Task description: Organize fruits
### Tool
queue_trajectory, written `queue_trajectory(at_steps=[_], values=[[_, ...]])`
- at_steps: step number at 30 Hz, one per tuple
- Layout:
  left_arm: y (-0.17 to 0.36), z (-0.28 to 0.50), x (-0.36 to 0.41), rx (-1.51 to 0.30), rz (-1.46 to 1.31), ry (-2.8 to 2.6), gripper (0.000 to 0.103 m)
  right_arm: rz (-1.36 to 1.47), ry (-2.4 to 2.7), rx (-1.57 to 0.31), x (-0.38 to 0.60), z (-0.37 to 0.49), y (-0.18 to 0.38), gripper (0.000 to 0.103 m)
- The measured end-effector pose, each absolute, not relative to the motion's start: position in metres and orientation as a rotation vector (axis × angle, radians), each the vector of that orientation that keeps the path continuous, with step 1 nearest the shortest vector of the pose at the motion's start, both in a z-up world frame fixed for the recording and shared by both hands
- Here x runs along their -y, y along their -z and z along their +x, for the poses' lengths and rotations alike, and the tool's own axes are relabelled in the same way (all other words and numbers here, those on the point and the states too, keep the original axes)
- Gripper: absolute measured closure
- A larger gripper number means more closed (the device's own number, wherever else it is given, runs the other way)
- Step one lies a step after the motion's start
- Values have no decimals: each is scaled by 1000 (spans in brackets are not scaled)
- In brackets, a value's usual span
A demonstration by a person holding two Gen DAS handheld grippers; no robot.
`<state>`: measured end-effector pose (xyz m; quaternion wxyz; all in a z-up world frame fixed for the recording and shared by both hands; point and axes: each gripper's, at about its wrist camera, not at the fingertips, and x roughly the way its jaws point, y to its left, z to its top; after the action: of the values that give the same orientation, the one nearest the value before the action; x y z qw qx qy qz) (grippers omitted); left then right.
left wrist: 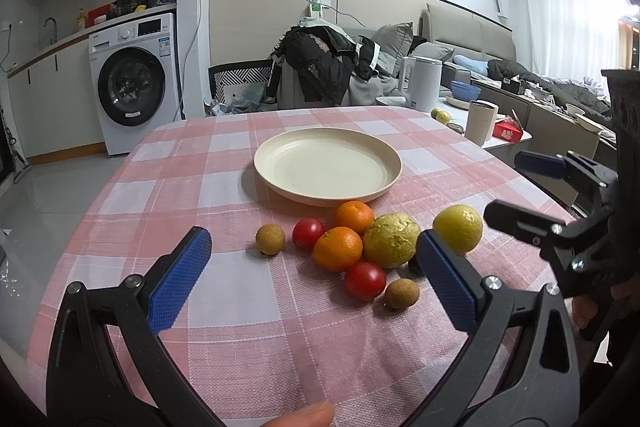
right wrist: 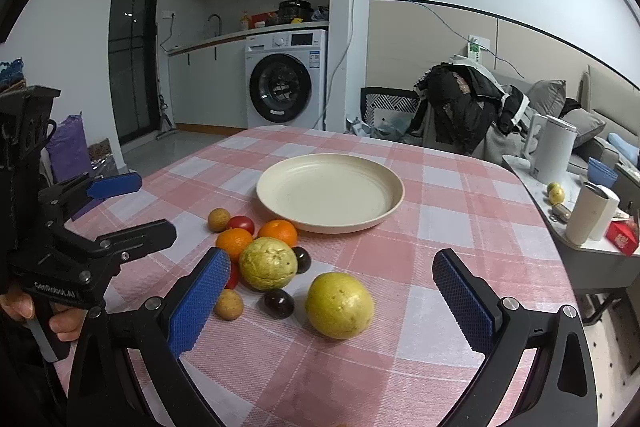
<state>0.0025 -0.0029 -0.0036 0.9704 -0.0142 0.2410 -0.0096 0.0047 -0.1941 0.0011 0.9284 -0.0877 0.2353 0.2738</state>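
Both claws hang wide apart and empty over the surface, left claw, right claw. The fruits sit bunched, some touching, just before the empty plate. Close on one carelessly and its round neighbours will likely scatter; the lone yellow fruit looks safest.

The left gripper hung open above mixed fruit clustered beside an empty cream plate.
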Motion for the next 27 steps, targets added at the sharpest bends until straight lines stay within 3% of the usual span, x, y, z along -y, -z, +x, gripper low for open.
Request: queue_trajectory(at_steps=[9,10,13,19,22,27], values=[[5,17,-2,-570,-60,35,1,-178,-557,-697,197,28,14,0],[6,19,-2,-581,-58,35,1,-180,-559,-726,196,32,18,2],[9,22,-1,-615,-61,53,1,-178,-579,-784,193,39,30,20],[18,29,3,-671,-43,89,5,-124,-609,-846,192,51,38,23],[21,30,8,-684,-25,118,12,-106,-623,-876,192,56,42,37],[30,32,19,-711,18,140,13,-79,-642,-888,192,60,46,42]])
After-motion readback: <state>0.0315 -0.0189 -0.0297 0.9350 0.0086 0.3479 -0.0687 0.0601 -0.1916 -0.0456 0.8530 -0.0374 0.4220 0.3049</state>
